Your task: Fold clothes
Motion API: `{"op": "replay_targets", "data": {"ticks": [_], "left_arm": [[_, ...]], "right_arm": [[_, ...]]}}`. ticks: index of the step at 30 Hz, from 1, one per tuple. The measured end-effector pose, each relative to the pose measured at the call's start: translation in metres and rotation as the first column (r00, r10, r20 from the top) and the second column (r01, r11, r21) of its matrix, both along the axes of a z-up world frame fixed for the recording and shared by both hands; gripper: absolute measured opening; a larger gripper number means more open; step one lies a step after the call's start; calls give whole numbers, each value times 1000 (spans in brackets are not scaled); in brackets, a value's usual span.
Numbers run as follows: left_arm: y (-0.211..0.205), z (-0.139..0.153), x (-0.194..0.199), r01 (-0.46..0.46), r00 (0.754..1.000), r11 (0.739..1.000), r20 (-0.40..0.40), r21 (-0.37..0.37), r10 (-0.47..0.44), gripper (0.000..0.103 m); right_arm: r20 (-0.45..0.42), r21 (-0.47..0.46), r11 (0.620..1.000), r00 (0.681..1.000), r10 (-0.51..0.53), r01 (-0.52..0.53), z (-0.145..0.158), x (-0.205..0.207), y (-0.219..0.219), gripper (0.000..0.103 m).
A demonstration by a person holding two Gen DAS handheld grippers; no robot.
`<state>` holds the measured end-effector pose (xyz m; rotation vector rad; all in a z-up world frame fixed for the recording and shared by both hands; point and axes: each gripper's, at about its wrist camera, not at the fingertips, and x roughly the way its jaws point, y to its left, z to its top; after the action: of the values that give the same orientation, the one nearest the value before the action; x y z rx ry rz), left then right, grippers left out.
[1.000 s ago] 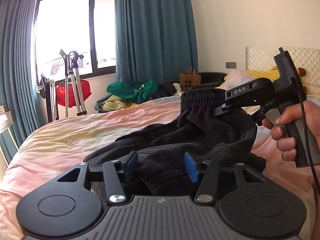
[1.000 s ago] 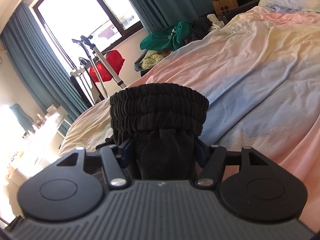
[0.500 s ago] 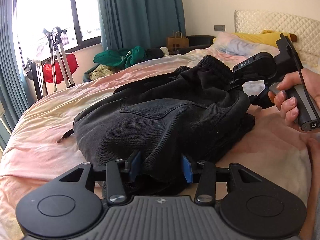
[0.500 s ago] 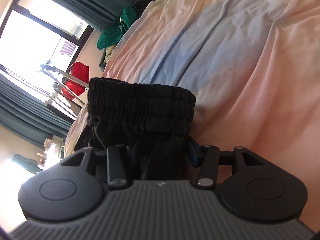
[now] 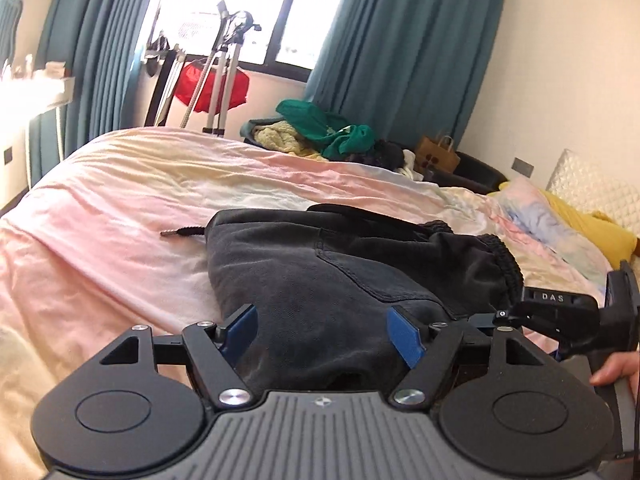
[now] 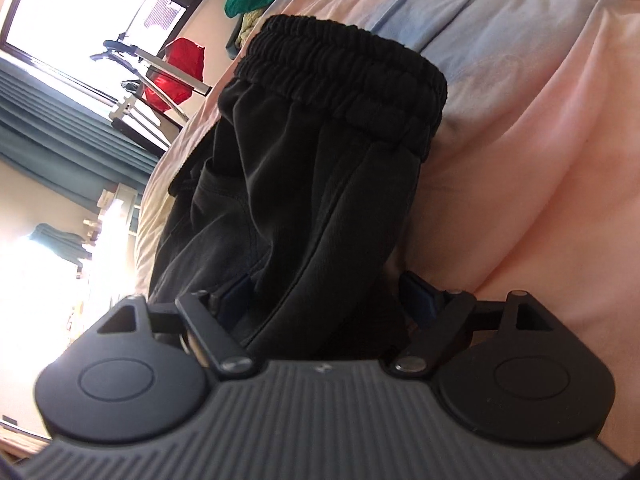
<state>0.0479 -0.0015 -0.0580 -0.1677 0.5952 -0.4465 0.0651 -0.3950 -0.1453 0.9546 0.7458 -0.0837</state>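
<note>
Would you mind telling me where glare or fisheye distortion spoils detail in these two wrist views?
Left wrist view: the window is blown out white, the curtains bow with the fisheye, yet the black trousers stay sharp. Right wrist view: heavily tilted; glare washes out the lower left, and the trousers' folds sink into near-black shadow.

The shorts are matt, faded black cloth with a ribbed, gathered elastic waistband. The bed wears soft, creased pastel cotton. Each gripper shows matt black plastic, a ribbed grey housing, shiny metal screws and smooth blue fingers.
</note>
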Motion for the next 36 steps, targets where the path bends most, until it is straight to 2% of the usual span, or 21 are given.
{"op": "replay_targets", "data": {"ticks": [3, 6, 10, 12, 15, 17, 22, 25, 28, 30, 33, 34, 36], "left_arm": [[8, -7, 13, -46, 996, 999, -79, 4, 46, 74], [9, -8, 15, -49, 995, 999, -84, 14, 50, 74], [9, -8, 17, -47, 994, 999, -94, 3, 47, 74], [9, -11, 18, -49, 993, 999, -109, -7, 48, 74], [10, -14, 21, -43, 990, 999, -132, -30, 39, 74], [11, -17, 24, -42, 989, 998, -145, -48, 34, 77], [12, -24, 29, -39, 984, 995, -176, -94, 22, 83], [17, -30, 35, -54, 978, 988, -205, -146, 24, 86], [28, -36, 41, -90, 966, 970, -255, -225, 31, 88], [34, -42, 47, -117, 954, 953, -299, -280, 30, 90], [38, -56, 55, -144, 927, 926, -376, -350, 2, 95], [38, -61, 58, -148, 920, 920, -391, -364, -7, 96], [36, -66, 62, -145, 916, 915, -400, -375, -19, 98]], "right_arm": [[15, -13, 1000, 1000, 17, -17, 2, 4, 7, 86], [95, 18, 999, 995, 34, -36, 10, -1, 8, 87], [269, 52, 996, 962, 51, -68, 31, -12, 11, 87], [330, 70, 994, 942, 58, -85, 37, -15, 11, 87], [321, 112, 991, 947, 29, -68, 32, -14, 8, 87], [253, 112, 993, 967, 13, -43, 22, -9, 6, 87], [40, -4, 1000, 999, -16, 16, -2, 5, 17, 86], [73, -17, 1000, 997, 18, -16, -1, 8, 27, 87], [223, 58, 997, 974, 30, -44, 11, -2, 26, 87], [289, 110, 992, 957, 20, -54, 15, -5, 24, 87], [289, 140, 989, 957, 8, -51, 11, -3, 20, 87], [267, 134, 990, 964, 8, -46, 8, -2, 20, 87], [167, 68, 997, 986, 26, -38, 1, 7, 22, 85]]}}
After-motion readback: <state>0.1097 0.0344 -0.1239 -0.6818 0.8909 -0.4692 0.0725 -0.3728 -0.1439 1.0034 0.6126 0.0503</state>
